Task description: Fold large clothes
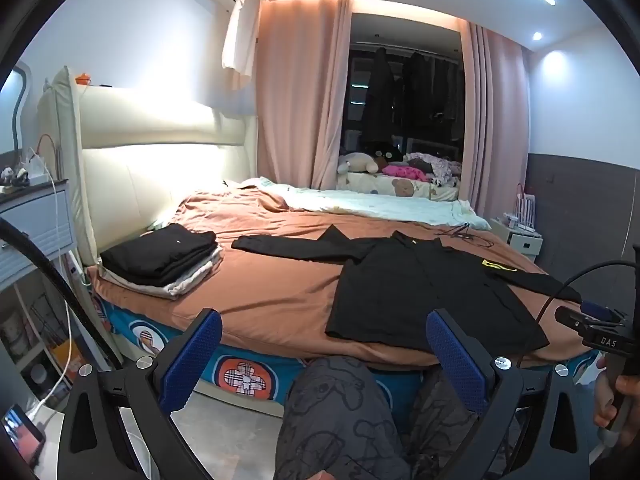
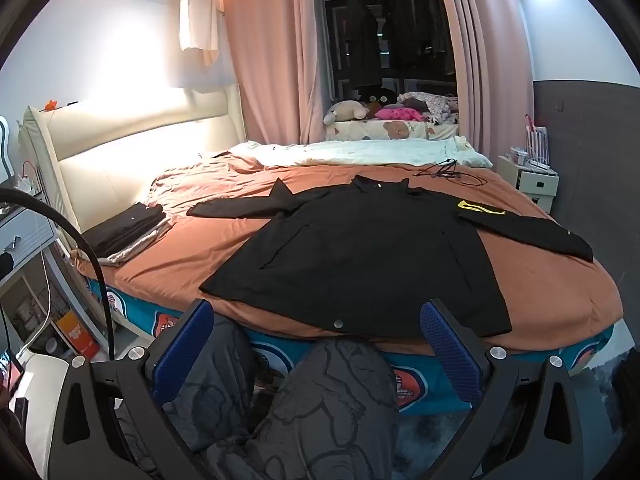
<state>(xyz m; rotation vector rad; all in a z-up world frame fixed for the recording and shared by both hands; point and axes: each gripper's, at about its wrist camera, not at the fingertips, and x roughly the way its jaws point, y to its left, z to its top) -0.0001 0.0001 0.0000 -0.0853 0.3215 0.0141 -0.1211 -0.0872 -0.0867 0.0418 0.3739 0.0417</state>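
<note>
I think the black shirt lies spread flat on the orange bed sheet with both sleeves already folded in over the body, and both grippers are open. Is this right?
Not quite. On the black shirt both sleeves lie stretched out to the sides, not folded in, as the right wrist view shows. The rest holds: it lies flat on the orange bed sheet, and both grippers are open.

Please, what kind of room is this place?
Most likely a home bedroom: a large bed with a padded headboard, pink curtains at a dark window, and a bedside cabinet.

matt black cloth shirt (image 2: 360,248), seemingly cotton bedsheet (image 2: 168,272)

One spread shirt (image 2: 360,248), one stack (image 1: 160,258), perhaps four garments.
</note>
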